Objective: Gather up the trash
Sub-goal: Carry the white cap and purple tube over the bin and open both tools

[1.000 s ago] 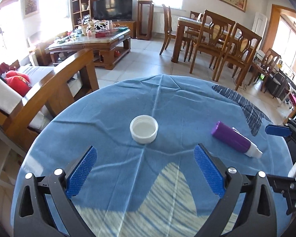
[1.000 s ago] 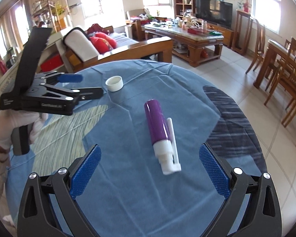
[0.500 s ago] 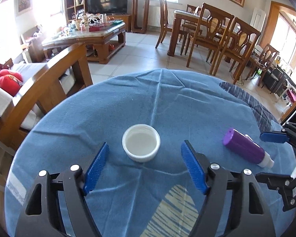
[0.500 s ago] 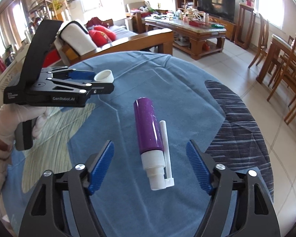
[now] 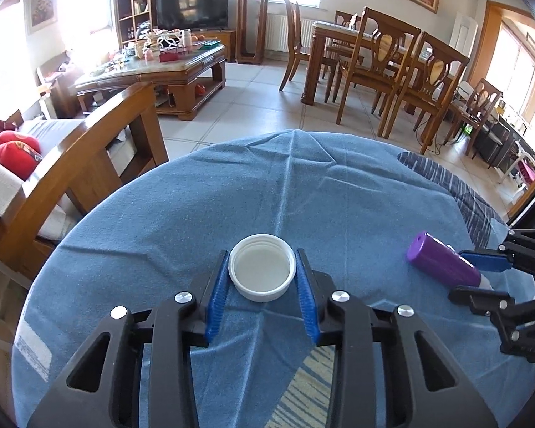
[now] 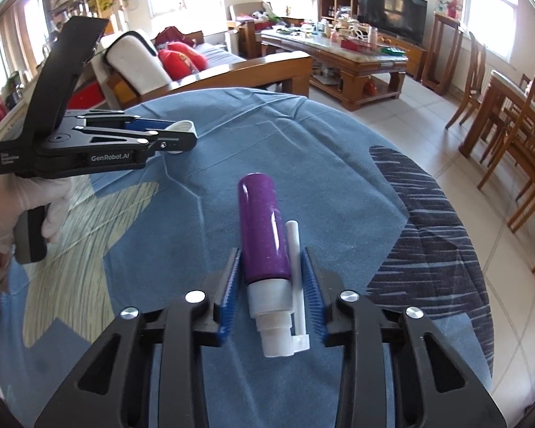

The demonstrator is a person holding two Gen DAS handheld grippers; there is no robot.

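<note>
A white plastic cap (image 5: 262,273) lies open side up on the blue tablecloth (image 5: 339,196). My left gripper (image 5: 262,255) is closing around it, and its blue pads touch the rim on both sides. The cap (image 6: 187,126) peeks out past the left gripper (image 6: 182,135) in the right wrist view. A purple spray bottle (image 6: 264,224) with a white nozzle and thin white tube lies pointing away from me. My right gripper (image 6: 271,251) is closing on its lower body, pads against the bottle and tube. In the left wrist view the bottle (image 5: 438,264) sits inside the right gripper (image 5: 479,278).
A white-gloved hand (image 6: 3,207) holds the left gripper. The round table's edge (image 5: 89,214) drops off toward a wooden-armed sofa (image 5: 100,142). Dining chairs (image 5: 421,82) and a coffee table (image 5: 167,71) stand beyond on the tiled floor.
Both grippers came forward and down over their objects. Their jaws went from wide open to narrow, the left around the cap and the right around the bottle.
</note>
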